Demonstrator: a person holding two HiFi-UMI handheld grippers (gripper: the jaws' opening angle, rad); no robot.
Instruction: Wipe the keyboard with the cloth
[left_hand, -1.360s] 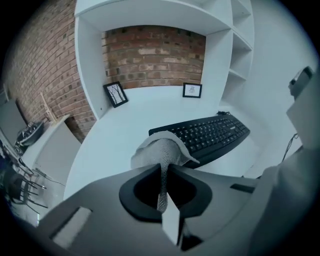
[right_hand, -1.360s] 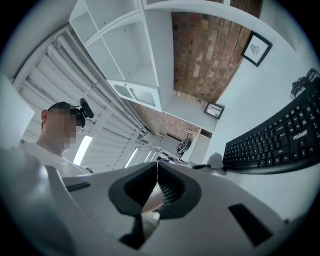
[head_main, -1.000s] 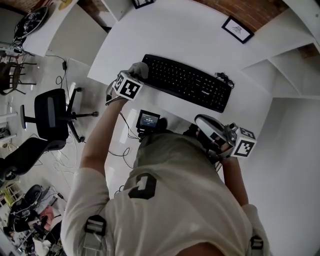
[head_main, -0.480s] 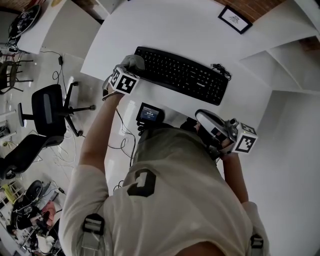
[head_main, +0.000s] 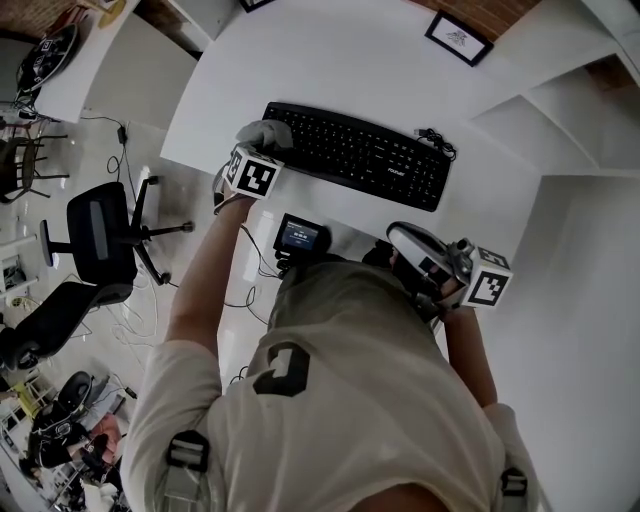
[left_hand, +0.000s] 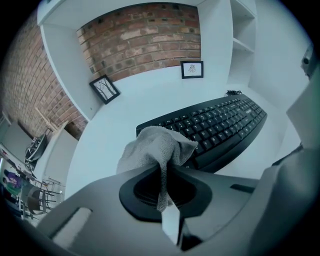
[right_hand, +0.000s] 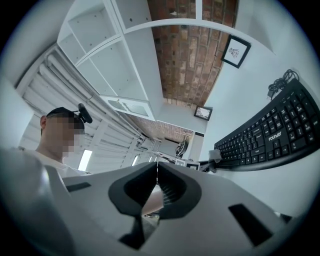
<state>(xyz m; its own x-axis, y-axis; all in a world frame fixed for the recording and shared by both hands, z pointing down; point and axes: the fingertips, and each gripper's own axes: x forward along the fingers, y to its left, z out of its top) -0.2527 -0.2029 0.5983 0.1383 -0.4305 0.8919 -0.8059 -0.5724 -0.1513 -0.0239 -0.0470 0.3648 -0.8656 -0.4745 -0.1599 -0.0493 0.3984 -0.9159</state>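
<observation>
A black keyboard (head_main: 360, 155) lies slantwise on the white desk (head_main: 330, 60). My left gripper (head_main: 262, 150) is shut on a grey cloth (head_main: 264, 133), which rests on the keyboard's left end. In the left gripper view the cloth (left_hand: 156, 150) bunches out of the closed jaws over the keyboard's (left_hand: 215, 125) near corner. My right gripper (head_main: 420, 262) hangs off the desk's front edge near my body, shut with nothing in it. The right gripper view shows the keyboard (right_hand: 272, 137) off to the right, apart from the right gripper (right_hand: 156, 170).
A framed picture (head_main: 457, 38) stands at the desk's back right, another (left_hand: 104, 89) at the back left by the brick wall. The keyboard's cable (head_main: 432, 138) coils behind it. A small screen device (head_main: 298, 238) hangs below the desk edge. An office chair (head_main: 100, 235) stands left.
My left gripper and the cloth have shifted a little along the keyboard's left end. The right gripper has stayed where it was.
</observation>
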